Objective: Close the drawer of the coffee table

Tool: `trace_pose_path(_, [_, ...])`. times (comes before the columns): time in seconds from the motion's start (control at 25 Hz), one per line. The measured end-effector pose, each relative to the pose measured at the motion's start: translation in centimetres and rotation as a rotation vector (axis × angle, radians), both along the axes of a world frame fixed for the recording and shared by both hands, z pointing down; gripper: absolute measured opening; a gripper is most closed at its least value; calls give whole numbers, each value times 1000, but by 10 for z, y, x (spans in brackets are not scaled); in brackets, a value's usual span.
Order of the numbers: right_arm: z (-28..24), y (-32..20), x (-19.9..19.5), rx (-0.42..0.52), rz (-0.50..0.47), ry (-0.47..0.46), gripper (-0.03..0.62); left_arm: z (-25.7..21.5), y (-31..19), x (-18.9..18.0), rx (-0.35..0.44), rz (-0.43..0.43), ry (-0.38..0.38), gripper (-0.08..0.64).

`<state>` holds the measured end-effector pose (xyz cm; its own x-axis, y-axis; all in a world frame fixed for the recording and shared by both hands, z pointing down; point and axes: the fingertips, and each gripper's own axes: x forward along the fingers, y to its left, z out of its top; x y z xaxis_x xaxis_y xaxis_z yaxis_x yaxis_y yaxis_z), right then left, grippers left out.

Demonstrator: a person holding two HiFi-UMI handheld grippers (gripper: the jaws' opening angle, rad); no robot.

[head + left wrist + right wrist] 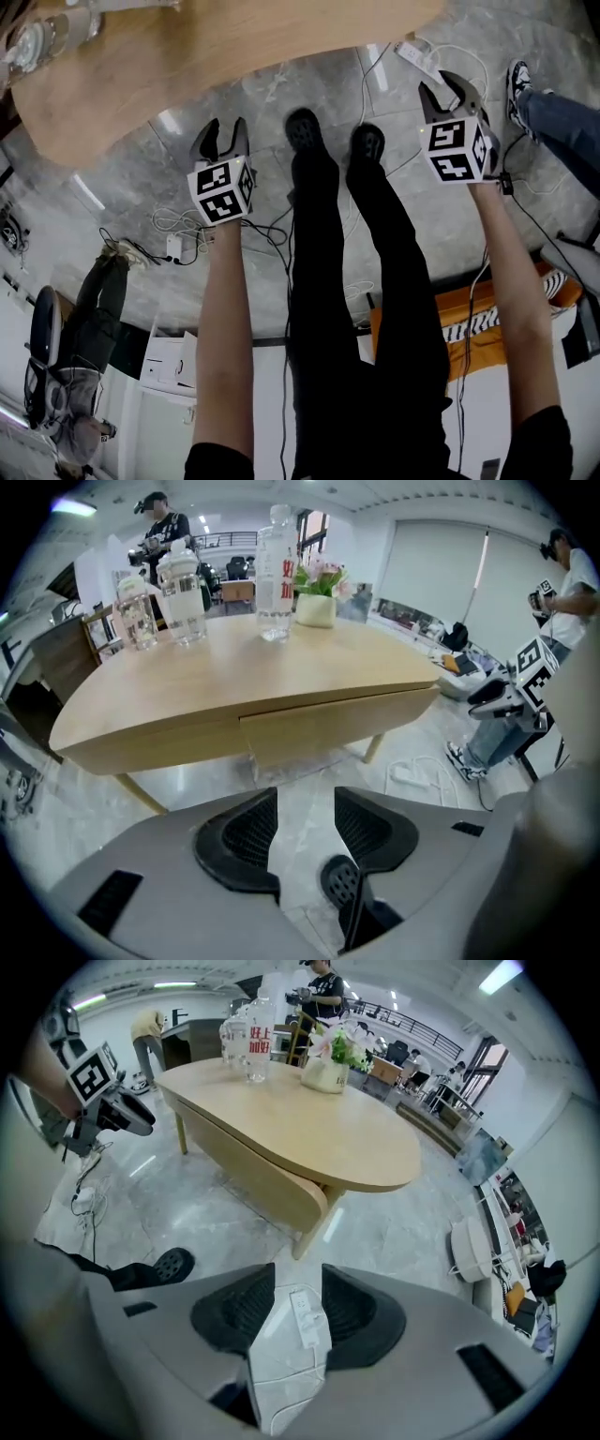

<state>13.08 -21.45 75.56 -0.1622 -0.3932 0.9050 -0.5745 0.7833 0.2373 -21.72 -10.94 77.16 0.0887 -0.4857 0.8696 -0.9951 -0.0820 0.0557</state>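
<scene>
The oval wooden coffee table (234,47) fills the top of the head view. In the left gripper view its drawer front (328,726) sits in the apron below the tabletop (244,667), about flush with it. My left gripper (225,131) hangs over the floor a little short of the table's edge, open, with only floor between its jaws (305,803). My right gripper (444,89) is further right, beside the table's end, also open. Between its jaws (298,1283) only the floor and a white power strip (302,1312) lying on it show. Neither gripper touches the table.
Bottles (275,574), glass jars (183,597) and a flower pot (317,607) stand on the tabletop. My legs and black shoes (305,127) stand between the grippers. Cables (173,225) and a power strip (412,54) lie on the floor. Another person's sneaker (517,80) is at right.
</scene>
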Motion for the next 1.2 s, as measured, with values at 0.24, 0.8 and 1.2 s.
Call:
trace_pose_path(0.24, [-67, 21, 2, -8, 24, -41, 141, -73, 10, 17, 9, 35, -11, 195])
trace_pose_path(0.8, [-251, 100, 3, 41, 8, -190, 143, -272, 99, 78, 141, -2, -26, 195])
trace_pose_path(1.2, [-386, 152, -35, 156, 47, -326, 155, -419, 160, 96, 376, 3, 54, 196])
